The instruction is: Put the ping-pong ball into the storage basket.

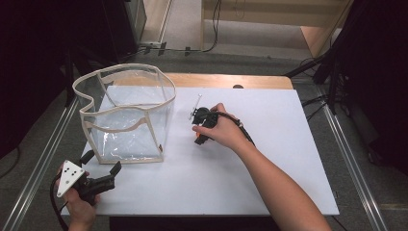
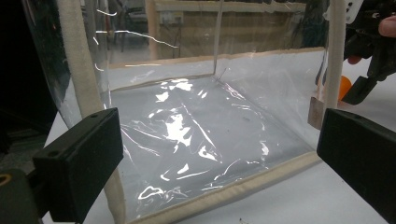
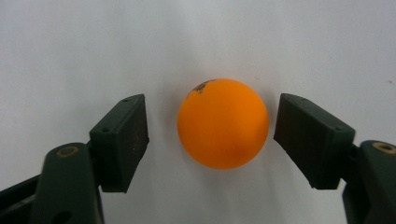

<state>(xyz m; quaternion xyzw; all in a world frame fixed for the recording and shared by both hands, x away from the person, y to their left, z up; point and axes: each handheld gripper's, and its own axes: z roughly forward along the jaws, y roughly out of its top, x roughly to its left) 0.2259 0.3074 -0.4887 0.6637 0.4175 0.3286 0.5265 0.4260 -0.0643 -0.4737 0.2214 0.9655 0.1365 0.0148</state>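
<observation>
Grippers are held one in each hand over a white board (image 1: 269, 159) that covers the table. At the left front corner of the board, the left hand (image 1: 79, 209) holds the left gripper (image 1: 102, 162), which carries a grey three-cornered plate (image 1: 69, 177) on top. Its jaws stand wide apart and nothing is between them. They point toward a clear plastic bag (image 1: 126, 113) with beige fabric edging, which stands open on the left half of the board, near the far edge. In the left gripper view, the front bottom seam of the bag (image 2: 233, 189) lies just ahead of the jaws, and the jaws do not touch it. The bag looks empty inside, as far as the shiny plastic lets me see.

Right of the bag, about in the middle of the board, the right hand (image 1: 226, 131) holds the right gripper (image 1: 199, 138) pointing down at the surface. A small orange ball (image 1: 197, 140) lies on the board under it, near the bag but apart from it. In the right gripper view the ball (image 3: 223, 123) sits between the two black jaws. The jaws are partly closed, one on each side of the ball, and a thin gap remains on both sides, so the pads do not press it. The ball has a small dark mark on top. The forearm reaches in from the front right corner of the board.
</observation>
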